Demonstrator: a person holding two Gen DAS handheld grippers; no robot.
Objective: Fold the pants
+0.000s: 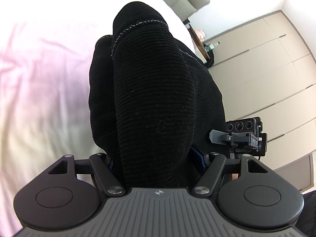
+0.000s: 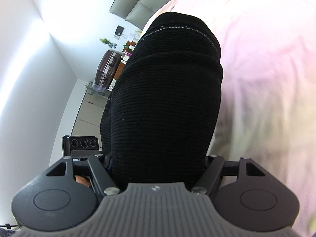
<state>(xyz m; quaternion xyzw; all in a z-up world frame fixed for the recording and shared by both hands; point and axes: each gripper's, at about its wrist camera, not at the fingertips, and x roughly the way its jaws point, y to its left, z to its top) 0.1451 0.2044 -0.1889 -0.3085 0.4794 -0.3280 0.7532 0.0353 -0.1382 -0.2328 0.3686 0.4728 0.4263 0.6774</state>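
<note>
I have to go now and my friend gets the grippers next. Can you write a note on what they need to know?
Left gripper: shut on a thick bunch of the black ribbed knit pants.
Right gripper: shut on another bunch of the same pants.
Where: the pants hang in front of both grippers, over the pale pink bedsheet.
Done: both ends are gripped.
Left: lay the pants down on the sheet, finish folding, smooth them, let go.

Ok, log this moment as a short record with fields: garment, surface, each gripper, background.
garment: black ribbed knit pants, bunched in thick folds with pale stitching at the seams
surface: pale pink bedsheet beneath them
left gripper: shut on the fabric
right gripper: shut on the fabric
background: dark maroon hard-shell suitcase by the white wall; beige cabinet doors
</note>
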